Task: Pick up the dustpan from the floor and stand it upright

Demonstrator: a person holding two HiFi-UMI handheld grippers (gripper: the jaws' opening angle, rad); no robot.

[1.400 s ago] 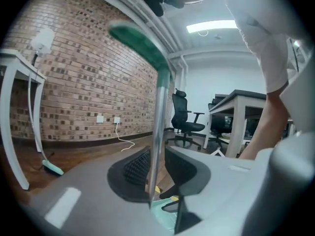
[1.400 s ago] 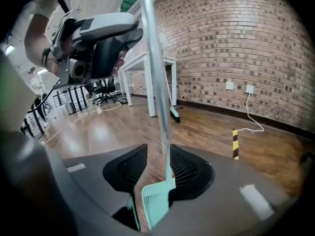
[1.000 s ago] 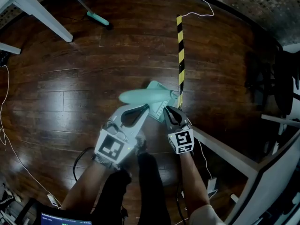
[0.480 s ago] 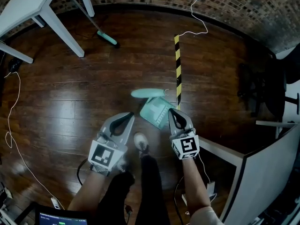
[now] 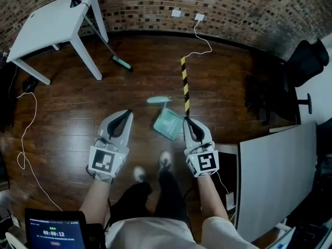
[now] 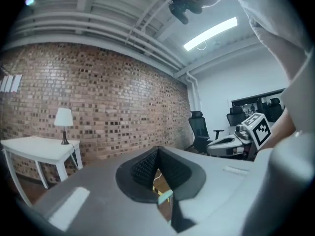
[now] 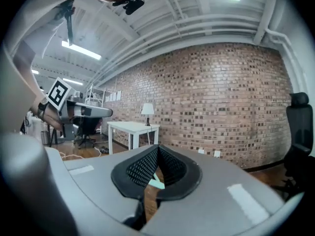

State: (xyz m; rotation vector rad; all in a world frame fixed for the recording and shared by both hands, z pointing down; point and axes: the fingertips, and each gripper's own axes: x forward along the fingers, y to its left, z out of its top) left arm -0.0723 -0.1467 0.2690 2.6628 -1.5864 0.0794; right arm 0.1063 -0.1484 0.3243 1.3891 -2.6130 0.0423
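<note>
The dustpan (image 5: 167, 124) is on the wood floor (image 5: 67, 113) in the middle of the head view, just ahead of the person's shoes (image 5: 165, 160). Its mint pan lies nearest the person. A thin stem runs from the pan's far edge towards the far left and ends in the mint handle (image 5: 158, 99), which lies crosswise, left to right. The view is too steep to tell how much the stem leans. Nothing touches the dustpan. A yellow and black tape strip (image 5: 184, 84) runs away from it towards the brick wall (image 5: 233, 9).

Both forearms reach forward from the near edge, and the grippers are held out about level, pointing away from the person, with their marker cubes facing up. The left gripper (image 5: 126, 112) is to the left of the dustpan, clear of it. The right gripper (image 5: 187, 120) shows just right of the pan. Each gripper view shows its black pads pressed together with nothing between them, so both jaws are closed and empty. A sliver of mint shows below the pads in each gripper view.

A white table (image 5: 52, 22) stands far left, with a mint-headed broom (image 5: 122, 63) leaning beside it. A black chair (image 5: 306, 61) stands far right.
</note>
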